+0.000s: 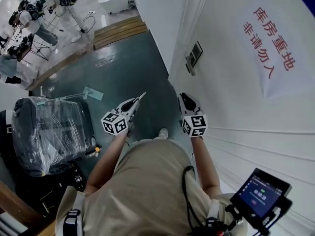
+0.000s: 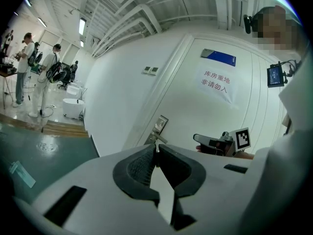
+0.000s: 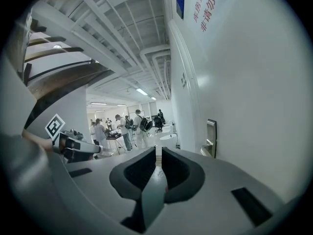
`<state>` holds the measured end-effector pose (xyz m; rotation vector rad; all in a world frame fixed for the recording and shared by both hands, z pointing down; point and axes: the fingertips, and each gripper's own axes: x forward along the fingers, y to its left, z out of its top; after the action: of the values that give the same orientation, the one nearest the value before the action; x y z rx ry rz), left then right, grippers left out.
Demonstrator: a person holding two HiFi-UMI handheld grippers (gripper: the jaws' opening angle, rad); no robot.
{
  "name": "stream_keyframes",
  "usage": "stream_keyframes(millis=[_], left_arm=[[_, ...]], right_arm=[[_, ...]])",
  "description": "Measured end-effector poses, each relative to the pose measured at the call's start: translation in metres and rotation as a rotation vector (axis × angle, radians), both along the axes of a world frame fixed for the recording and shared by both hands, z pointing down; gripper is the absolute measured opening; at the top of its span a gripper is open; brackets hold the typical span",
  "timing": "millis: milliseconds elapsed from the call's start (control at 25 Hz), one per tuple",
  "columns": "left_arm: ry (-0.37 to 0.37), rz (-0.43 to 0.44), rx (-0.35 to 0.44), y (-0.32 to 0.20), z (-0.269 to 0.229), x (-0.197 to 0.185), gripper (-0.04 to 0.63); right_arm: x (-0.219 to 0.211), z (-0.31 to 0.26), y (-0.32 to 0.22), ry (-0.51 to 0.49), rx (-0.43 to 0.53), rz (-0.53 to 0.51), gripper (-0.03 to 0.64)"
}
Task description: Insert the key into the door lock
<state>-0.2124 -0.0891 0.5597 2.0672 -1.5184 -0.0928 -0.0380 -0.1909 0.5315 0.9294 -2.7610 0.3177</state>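
The silver lock plate with its lever handle (image 1: 193,57) sits on the white door (image 1: 236,97), ahead of both grippers. It also shows in the left gripper view as the lock (image 2: 157,129) and in the right gripper view as the lock (image 3: 211,137). My left gripper (image 1: 134,102) is shut on a thin metal key (image 1: 141,97), whose tip pokes out between the pads (image 2: 155,148), well short of the lock. My right gripper (image 1: 182,96) hangs beside the door, jaws drawn to a thin slit with nothing in them (image 3: 158,153).
A red-lettered sign (image 1: 270,43) is stuck on the door. A plastic-wrapped dark bundle (image 1: 49,132) stands on the green floor at my left. Several people (image 1: 34,18) work far off, past a wooden step (image 1: 120,32). A small screen (image 1: 258,193) hangs at my right hip.
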Motion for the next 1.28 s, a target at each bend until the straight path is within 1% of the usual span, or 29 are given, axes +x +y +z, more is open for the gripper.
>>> stream_keyframes(millis=[200,440,680,840,1040,1280], left_arm=[[0.009,0.011,-0.008,-0.016,0.008,0.008,0.034],[0.014,0.036,-0.001,-0.046,0.012,0.029,0.034],[0.028,0.065,-0.021,-0.057,0.019,0.037,0.034],[0.027,0.088,-0.028,-0.071,0.024,0.033,0.034],[0.038,0.12,-0.035,-0.099,0.029,0.017,0.034],[0.052,0.16,-0.041,-0.135,0.03,-0.009,0.034]], right_arm=[[0.014,-0.001,-0.012,-0.006,0.012,0.017,0.038],[0.031,0.005,-0.034,-0.006,0.014,0.033,0.038],[0.039,0.01,-0.043,-0.002,-0.001,0.057,0.038],[0.034,0.012,-0.05,0.004,-0.003,0.066,0.038],[0.024,0.017,-0.066,0.018,-0.011,0.096,0.038],[-0.005,0.012,-0.095,0.031,-0.017,0.132,0.038]])
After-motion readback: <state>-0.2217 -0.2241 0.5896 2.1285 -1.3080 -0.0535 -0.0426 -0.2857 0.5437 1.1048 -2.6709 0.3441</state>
